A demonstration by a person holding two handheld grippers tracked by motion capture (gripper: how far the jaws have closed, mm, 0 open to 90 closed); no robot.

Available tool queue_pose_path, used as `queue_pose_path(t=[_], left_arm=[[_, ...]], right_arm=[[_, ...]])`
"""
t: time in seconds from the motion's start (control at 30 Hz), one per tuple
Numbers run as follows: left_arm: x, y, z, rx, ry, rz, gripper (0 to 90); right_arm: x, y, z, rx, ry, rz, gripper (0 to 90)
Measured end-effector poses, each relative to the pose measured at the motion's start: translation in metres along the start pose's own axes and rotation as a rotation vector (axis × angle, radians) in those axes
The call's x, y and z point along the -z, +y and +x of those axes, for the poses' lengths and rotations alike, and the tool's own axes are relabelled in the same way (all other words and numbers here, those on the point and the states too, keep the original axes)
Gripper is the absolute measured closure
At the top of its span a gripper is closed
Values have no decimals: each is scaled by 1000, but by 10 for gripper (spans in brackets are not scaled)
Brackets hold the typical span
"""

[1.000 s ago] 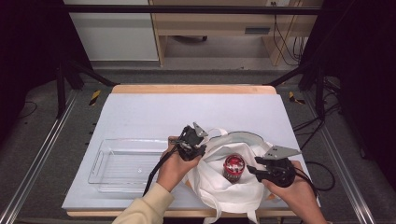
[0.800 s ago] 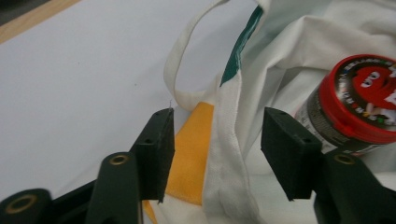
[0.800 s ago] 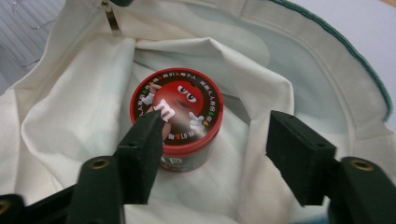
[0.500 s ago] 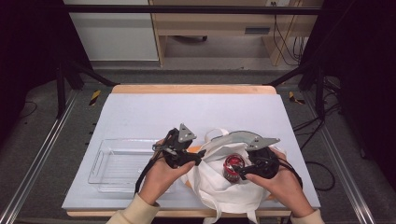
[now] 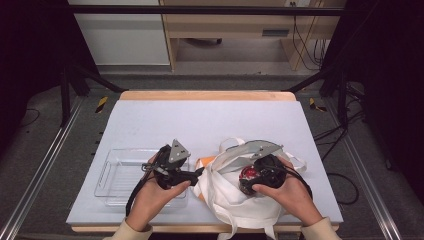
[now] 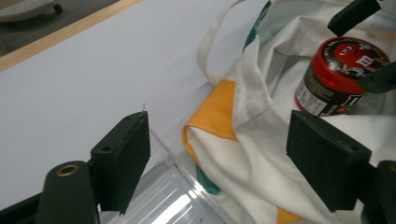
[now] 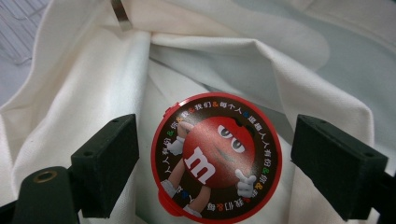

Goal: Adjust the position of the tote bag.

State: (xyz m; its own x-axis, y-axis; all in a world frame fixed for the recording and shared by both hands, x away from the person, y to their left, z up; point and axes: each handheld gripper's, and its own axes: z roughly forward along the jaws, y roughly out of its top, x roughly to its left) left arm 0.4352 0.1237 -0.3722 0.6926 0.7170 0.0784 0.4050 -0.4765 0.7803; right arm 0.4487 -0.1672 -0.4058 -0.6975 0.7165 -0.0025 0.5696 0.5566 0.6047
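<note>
In the high view both forearms rise from the bottom edge, sleeves cut off by the frame. The left hand (image 5: 159, 192) sits lower centre-left, holding the left tool (image 5: 200, 172) roughly level and aimed toward frame right, over the right end of a clear plastic tray (image 5: 112, 175). Its jaws have just been opening and stand wide apart with nothing between them; in the left tool view they frame the edge of a white tote bag (image 6: 252, 154) with orange patches.

The right hand (image 5: 287, 192) lies lower centre-right, its right tool (image 5: 246, 176) aimed toward frame left at a red-lidded candy jar (image 5: 248, 176). In the right tool view the jar (image 7: 215, 161) sits dead centre between the jaws, which have just been opening and clear the lid on both sides. The jar rests in the bag's folds on the pale surface (image 5: 210, 120); its lower body is hidden by cloth.
</note>
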Motion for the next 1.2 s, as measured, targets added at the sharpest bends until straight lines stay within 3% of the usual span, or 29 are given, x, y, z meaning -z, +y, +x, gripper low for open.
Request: queue_pose_path(t=[0.27, 0.67, 1.2], left_arm=[[8, -8, 6, -11, 13, 15, 198], [9, -14, 6, -6, 15, 22, 193], [13, -19, 11, -3, 32, 28, 193]], right_arm=[[-7, -3, 1, -9, -3, 25, 171], [-10, -4, 5, 18, -29, 55, 242], [-16, -4, 5, 17, -40, 78, 251]])
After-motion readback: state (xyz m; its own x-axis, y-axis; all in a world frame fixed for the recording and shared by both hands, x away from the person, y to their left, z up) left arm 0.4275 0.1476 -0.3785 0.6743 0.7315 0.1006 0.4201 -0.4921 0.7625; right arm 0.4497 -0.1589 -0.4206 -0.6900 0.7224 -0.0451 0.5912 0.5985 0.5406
